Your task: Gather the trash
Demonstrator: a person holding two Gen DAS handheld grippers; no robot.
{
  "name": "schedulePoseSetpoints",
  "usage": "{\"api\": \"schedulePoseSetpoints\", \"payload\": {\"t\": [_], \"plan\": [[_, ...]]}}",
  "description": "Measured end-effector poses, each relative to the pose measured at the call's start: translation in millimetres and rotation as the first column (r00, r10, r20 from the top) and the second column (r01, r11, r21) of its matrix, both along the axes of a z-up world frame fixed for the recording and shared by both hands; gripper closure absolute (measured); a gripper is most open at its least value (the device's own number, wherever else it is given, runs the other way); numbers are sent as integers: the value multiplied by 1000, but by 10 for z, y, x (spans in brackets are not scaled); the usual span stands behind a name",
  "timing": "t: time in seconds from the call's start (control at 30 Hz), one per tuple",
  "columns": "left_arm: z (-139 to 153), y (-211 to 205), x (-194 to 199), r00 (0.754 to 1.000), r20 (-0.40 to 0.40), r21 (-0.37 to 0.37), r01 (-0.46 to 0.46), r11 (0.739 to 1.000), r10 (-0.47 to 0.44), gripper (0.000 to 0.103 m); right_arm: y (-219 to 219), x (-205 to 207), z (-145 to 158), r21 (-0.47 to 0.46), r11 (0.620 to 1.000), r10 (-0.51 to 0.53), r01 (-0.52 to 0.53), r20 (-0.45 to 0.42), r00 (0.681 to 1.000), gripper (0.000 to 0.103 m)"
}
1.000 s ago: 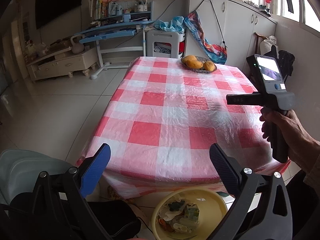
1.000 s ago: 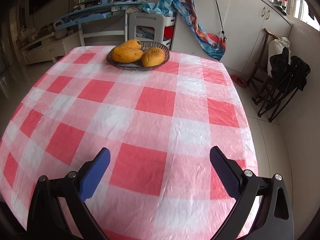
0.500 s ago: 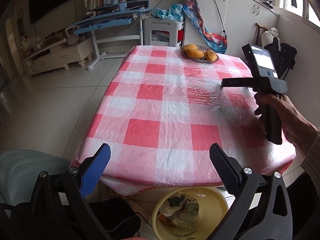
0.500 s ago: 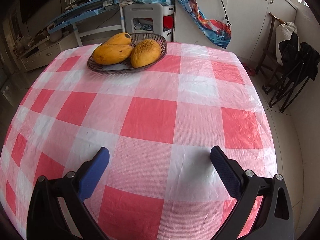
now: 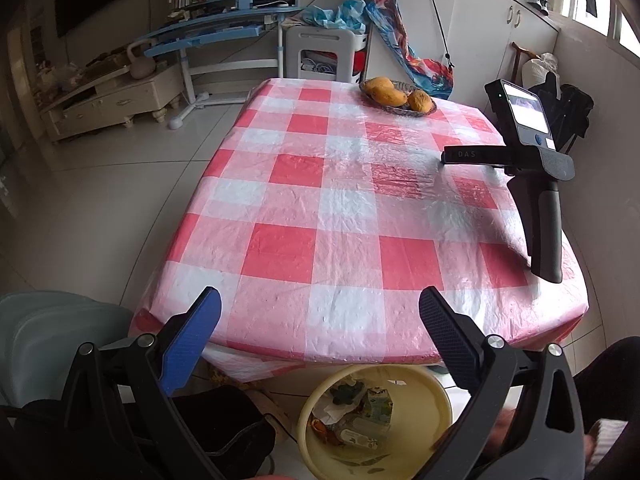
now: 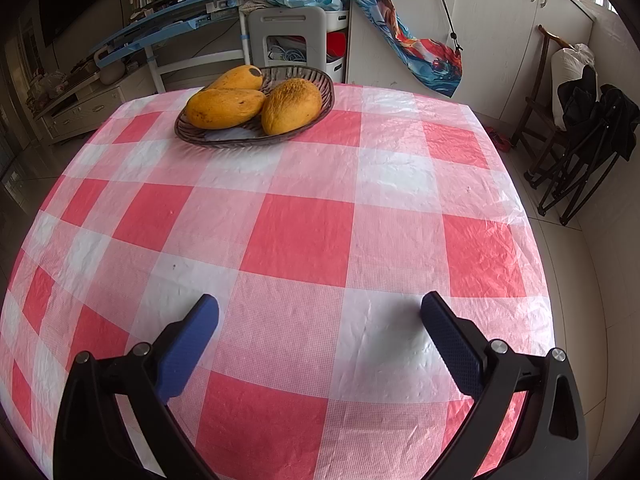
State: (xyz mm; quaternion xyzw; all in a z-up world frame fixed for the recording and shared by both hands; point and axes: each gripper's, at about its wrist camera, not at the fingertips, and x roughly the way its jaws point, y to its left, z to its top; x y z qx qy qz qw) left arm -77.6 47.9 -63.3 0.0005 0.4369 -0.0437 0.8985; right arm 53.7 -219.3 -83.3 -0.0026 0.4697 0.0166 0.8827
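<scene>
Since the trash (image 5: 356, 416) lay gathered inside the yellow basin (image 5: 432, 396) on the floor, just under the near edge of the table (image 5: 360, 216), collection appeared largely done. Above that basin the left gripper (image 5: 320, 328) hung with jaws wide and empty, seemingly after a release. Beyond the basin, the right gripper (image 6: 320, 332) stood upright on the checked cloth, jaws likewise wide and empty, facing the fruit dish (image 6: 256, 112) at the table's far end. Compared with half a second earlier, the hand had left the right gripper's handle, and the fruit dish had drawn closer in the right wrist view.
</scene>
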Motion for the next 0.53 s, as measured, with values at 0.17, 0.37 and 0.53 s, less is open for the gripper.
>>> {"api": "schedulePoseSetpoints", "payload": {"t": [0.17, 0.37, 0.53], "plan": [[-26, 0, 3, 1000, -15, 0, 2, 1000, -2, 7, -2, 4, 0, 0, 1000, 0, 0, 0, 1000, 6], [-63, 46, 46, 999, -52, -24, -15, 1000, 14, 7, -1, 4, 0, 0, 1000, 0, 0, 0, 1000, 6], [-40, 65, 40, 999, -38, -24, -22, 999, 21, 7, -1, 4, 0, 0, 1000, 0, 0, 0, 1000, 6]]}}
